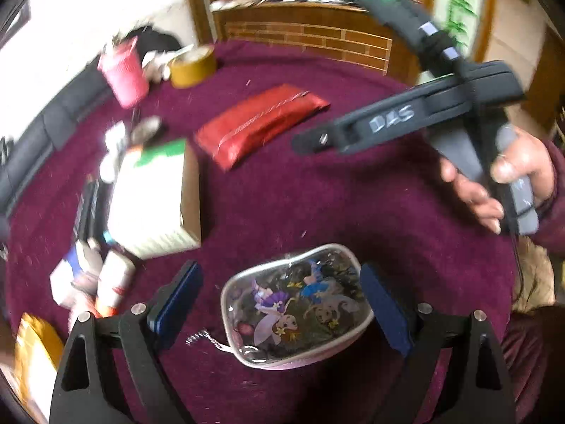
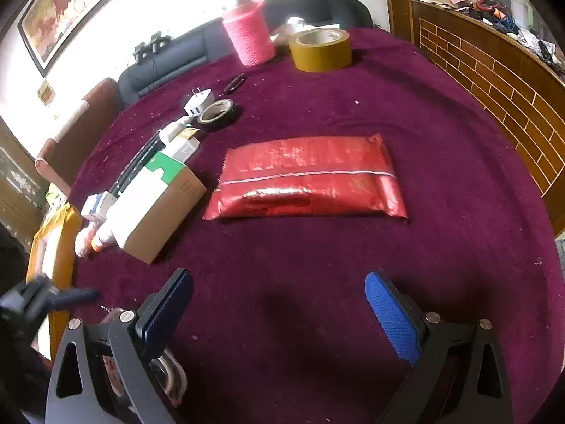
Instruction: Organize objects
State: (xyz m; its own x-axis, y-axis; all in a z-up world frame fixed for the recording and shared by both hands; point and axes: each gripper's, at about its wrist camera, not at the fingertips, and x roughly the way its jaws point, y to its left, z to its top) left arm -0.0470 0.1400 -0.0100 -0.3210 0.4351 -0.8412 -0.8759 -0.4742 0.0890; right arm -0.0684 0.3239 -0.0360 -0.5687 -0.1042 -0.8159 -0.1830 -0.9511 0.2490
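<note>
A clear pouch with cartoon fairies [image 1: 296, 312] lies on the maroon tablecloth [image 1: 289, 212] between the open fingers of my left gripper [image 1: 280, 304]; the jaws stand wide on either side of it, apart from it. My right gripper [image 2: 279, 312] is open and empty above bare cloth, in front of a red foil packet [image 2: 307, 180]. The same packet shows in the left wrist view [image 1: 261, 123]. The right gripper's body [image 1: 423, 113] appears in the left wrist view, held in a hand at the upper right.
A white and green box [image 2: 155, 201] lies at the left, with small boxes and tubes [image 2: 99, 212] beside it. A pink cup [image 2: 249, 33], a brown tape roll [image 2: 321, 49], a black tape roll [image 2: 217, 111] and a white charger [image 2: 199, 102] stand farther back. A brick-pattern counter [image 2: 494, 81] borders the right.
</note>
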